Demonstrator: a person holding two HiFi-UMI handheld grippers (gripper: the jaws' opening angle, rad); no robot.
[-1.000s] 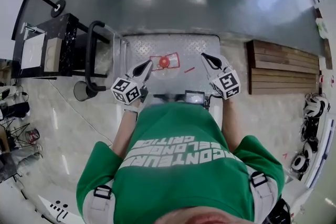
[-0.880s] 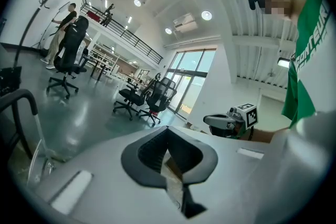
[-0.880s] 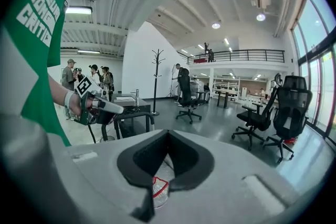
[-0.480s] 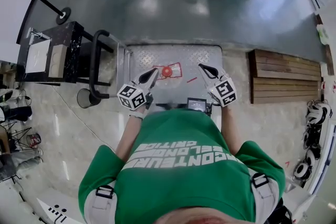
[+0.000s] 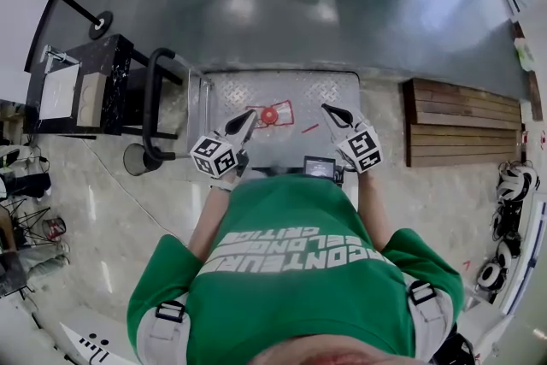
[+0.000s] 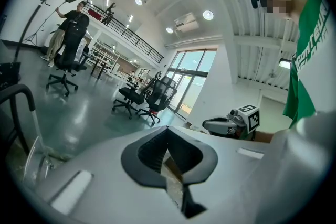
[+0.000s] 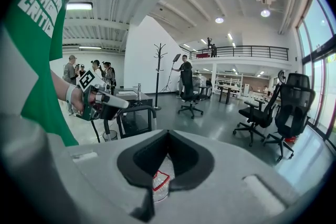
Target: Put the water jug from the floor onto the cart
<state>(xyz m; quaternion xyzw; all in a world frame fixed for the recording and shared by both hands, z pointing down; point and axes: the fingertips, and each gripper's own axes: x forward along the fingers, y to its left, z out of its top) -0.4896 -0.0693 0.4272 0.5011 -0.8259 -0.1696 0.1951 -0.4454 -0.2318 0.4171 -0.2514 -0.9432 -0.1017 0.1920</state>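
Steel-decked cart lies at your 12 o'clock, its handle on the 9 o'clock side. The clear water jug with the red cap appears to stand on that deck, off the floor. Your left gripper and right gripper flank it, both closed and empty. Placement looks done; next, draw both back without knocking the jug.

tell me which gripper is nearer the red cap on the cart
Left. The left gripper has its tip just left of the red cap in the head view; the right gripper sits farther off to the cap's right.
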